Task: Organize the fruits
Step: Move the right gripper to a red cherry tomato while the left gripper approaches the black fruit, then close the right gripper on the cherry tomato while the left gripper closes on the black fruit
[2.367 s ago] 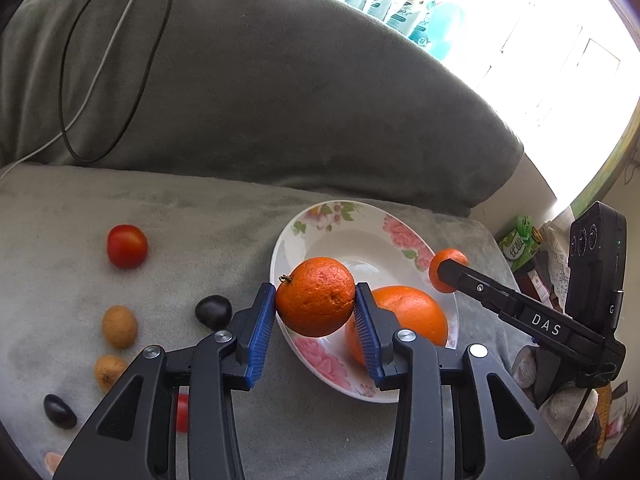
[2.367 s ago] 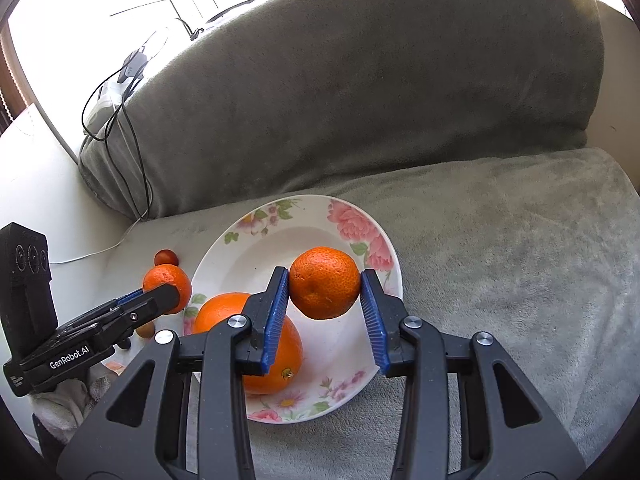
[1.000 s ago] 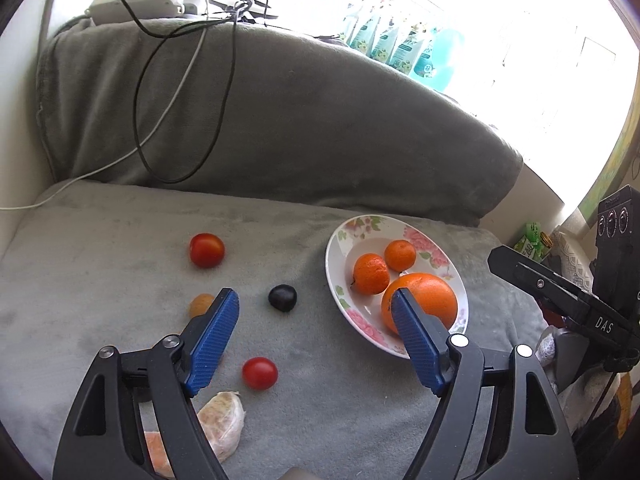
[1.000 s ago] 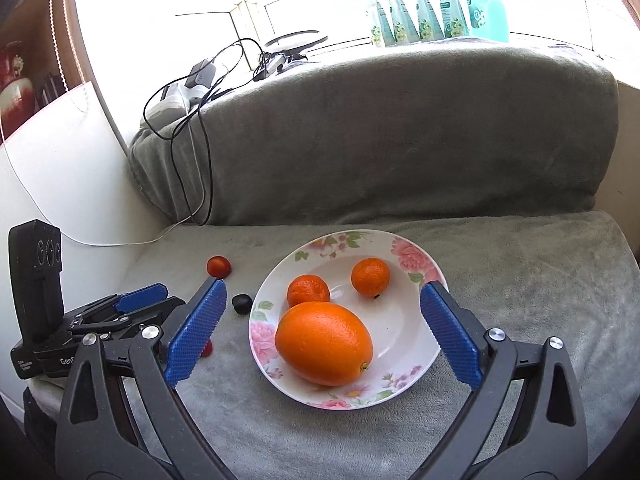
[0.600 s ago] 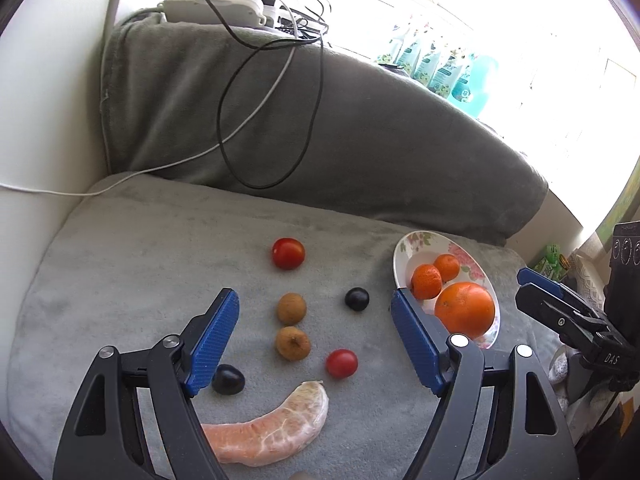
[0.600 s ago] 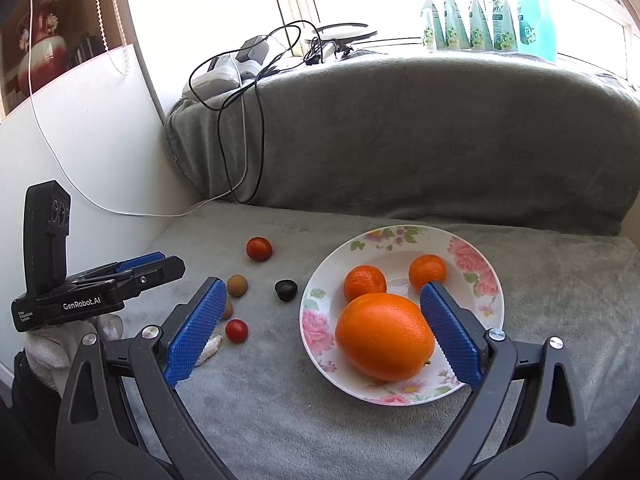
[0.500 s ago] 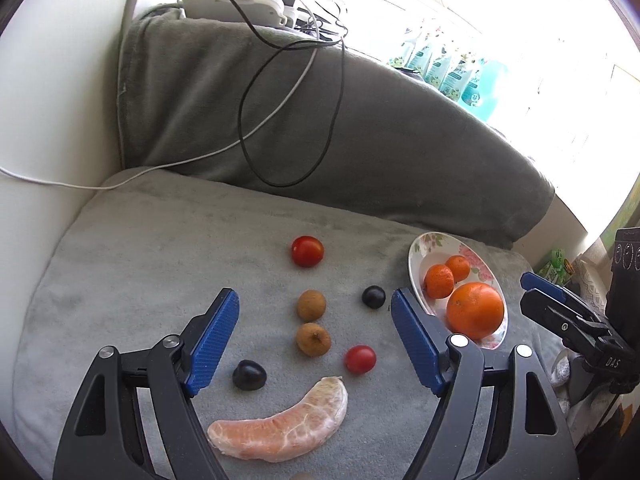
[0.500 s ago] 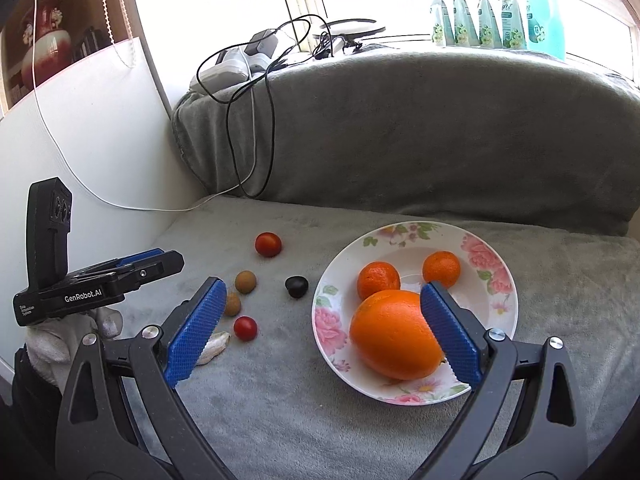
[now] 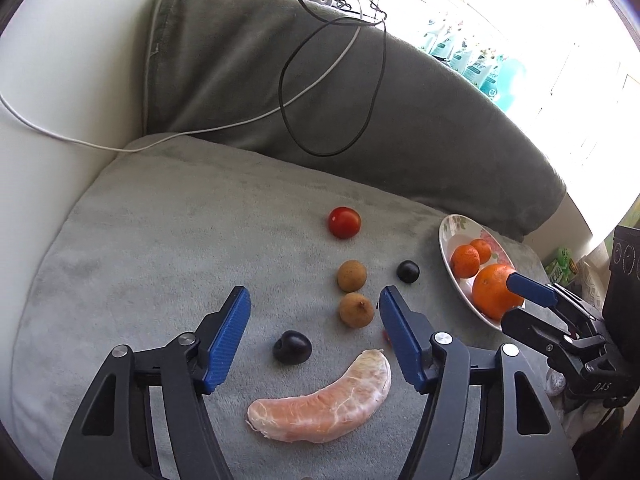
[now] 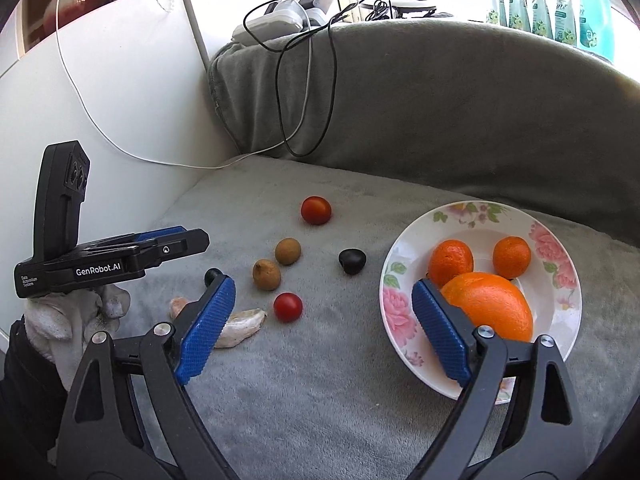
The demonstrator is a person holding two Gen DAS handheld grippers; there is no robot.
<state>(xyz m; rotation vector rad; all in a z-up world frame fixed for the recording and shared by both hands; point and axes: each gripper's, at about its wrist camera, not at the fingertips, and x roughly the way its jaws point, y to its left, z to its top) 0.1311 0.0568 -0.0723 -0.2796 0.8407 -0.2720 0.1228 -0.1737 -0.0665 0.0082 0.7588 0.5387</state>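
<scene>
A floral plate point(image 10: 554, 312) on the grey cushion holds a large orange point(image 10: 488, 306) and two mandarins point(image 10: 451, 262). Left of it lie a red tomato point(image 10: 316, 210), two brown longans point(image 10: 288, 251), a dark grape point(image 10: 352, 261) and a small tomato point(image 10: 287, 307). My left gripper point(image 9: 314, 300) hovers over another dark grape point(image 9: 292, 347) and a peeled citrus segment point(image 9: 324, 400); its jaws are closing and touch nothing. My right gripper point(image 10: 322, 284) hangs beside the plate's left rim, jaws closing, with nothing between the pads.
Black and white cables point(image 9: 320, 92) trail down the grey backrest point(image 9: 400, 120) from a power strip point(image 10: 280, 20). A white wall point(image 10: 120, 112) bounds the cushion on the left. Bottles point(image 10: 560, 4) line the sill. A gloved hand point(image 10: 72, 312) holds the left gripper.
Both grippers let their mandarins go into the plate, then swung left toward the loose fruit. In the last half second both pairs of jaws narrowed and the left one sank closer to the segment.
</scene>
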